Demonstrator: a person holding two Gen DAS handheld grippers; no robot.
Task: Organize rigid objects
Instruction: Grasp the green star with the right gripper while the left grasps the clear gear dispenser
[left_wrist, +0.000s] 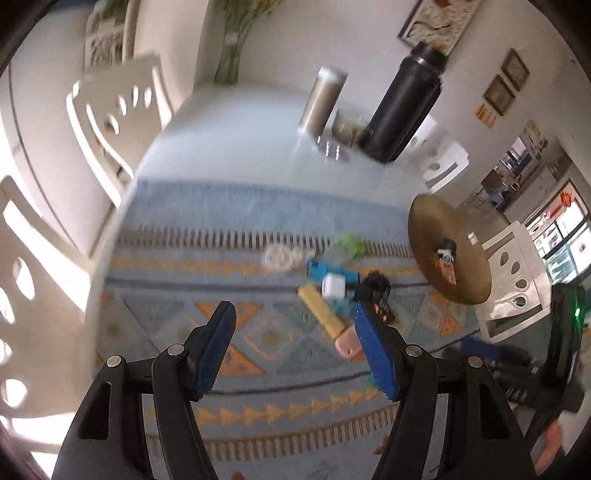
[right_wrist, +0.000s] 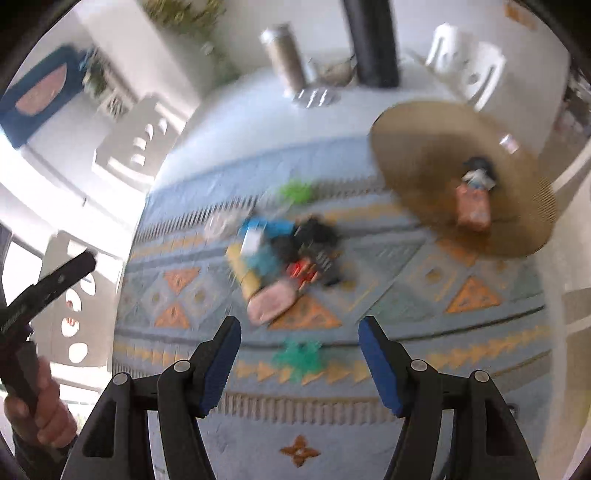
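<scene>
A pile of small objects lies on the patterned mat: a yellow bar (left_wrist: 320, 309), a white cube (left_wrist: 333, 286), a blue piece (left_wrist: 320, 268), a pink case (left_wrist: 348, 343) and black items (left_wrist: 373, 290). My left gripper (left_wrist: 295, 349) hangs open above the mat, left of and nearer than the pile, with nothing between its fingers. In the right wrist view the same pile shows the pink case (right_wrist: 271, 301) and yellow bar (right_wrist: 245, 275). My right gripper (right_wrist: 300, 363) is open above a teal scrap (right_wrist: 300, 356). A round woven tray (right_wrist: 461, 177) holds an orange packet (right_wrist: 473, 206).
A black flask (left_wrist: 400, 107), a grey canister (left_wrist: 322, 101) and a small glass jar (left_wrist: 347, 125) stand at the table's far side. White chairs (left_wrist: 110, 110) ring the table. In the right wrist view a hand (right_wrist: 40, 410) holds the other gripper at the left edge.
</scene>
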